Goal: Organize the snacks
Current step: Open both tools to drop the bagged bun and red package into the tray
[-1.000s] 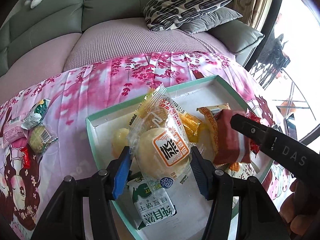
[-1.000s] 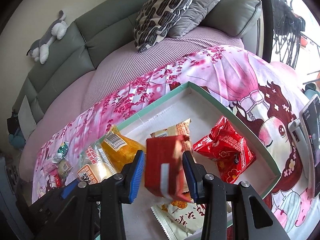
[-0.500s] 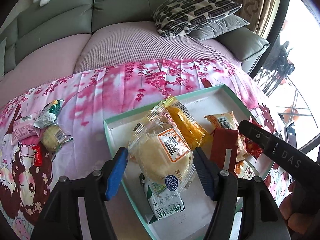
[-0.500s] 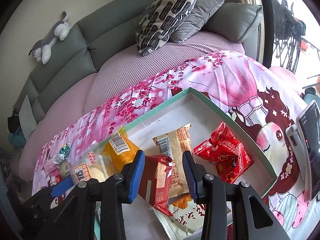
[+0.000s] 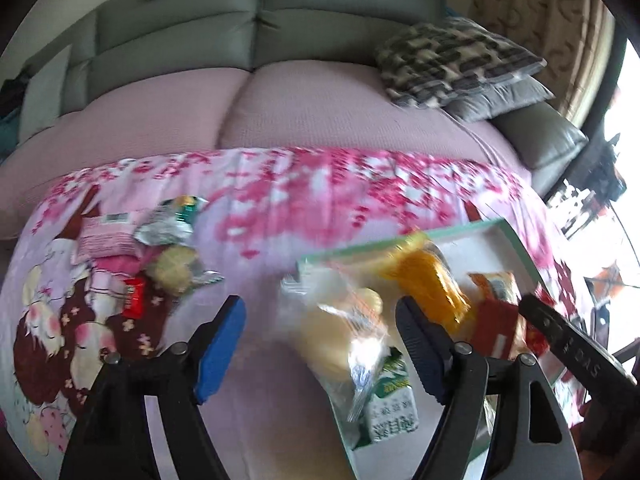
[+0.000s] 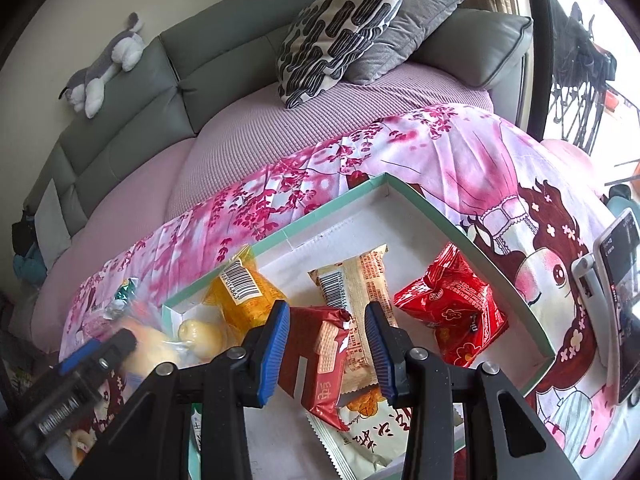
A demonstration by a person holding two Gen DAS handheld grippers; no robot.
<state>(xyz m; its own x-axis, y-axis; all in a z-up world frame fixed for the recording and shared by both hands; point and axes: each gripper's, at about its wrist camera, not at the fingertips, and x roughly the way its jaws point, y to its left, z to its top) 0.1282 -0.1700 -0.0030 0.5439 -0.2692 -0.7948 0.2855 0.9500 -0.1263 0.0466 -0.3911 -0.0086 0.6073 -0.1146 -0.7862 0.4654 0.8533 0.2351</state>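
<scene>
A teal-rimmed white box point(image 6: 472, 236) holds several snacks: a red wafer pack point(image 6: 320, 356), a beige pack point(image 6: 356, 296), a red pouch point(image 6: 452, 312), an orange pack point(image 6: 248, 296). My right gripper point(image 6: 328, 348) is open above the wafer pack, which lies loose between the fingers. My left gripper point(image 5: 320, 344) is open, over the box's left edge point(image 5: 344, 252). A clear-wrapped bun point(image 5: 340, 332) lies at that edge on a milk carton point(image 5: 392, 404). Loose snacks point(image 5: 160, 248) lie on the pink cloth at left.
A pink floral cloth point(image 6: 440, 148) covers the surface before a grey-green sofa point(image 6: 240, 52) with two pillows point(image 6: 340, 28) and a plush toy point(image 6: 104, 68). A phone on a stand point(image 6: 616, 292) stands at the right.
My left gripper let go of the bun, opened wide and swung left off the box. My right gripper let the wafer pack down into the box and drew back a little.
</scene>
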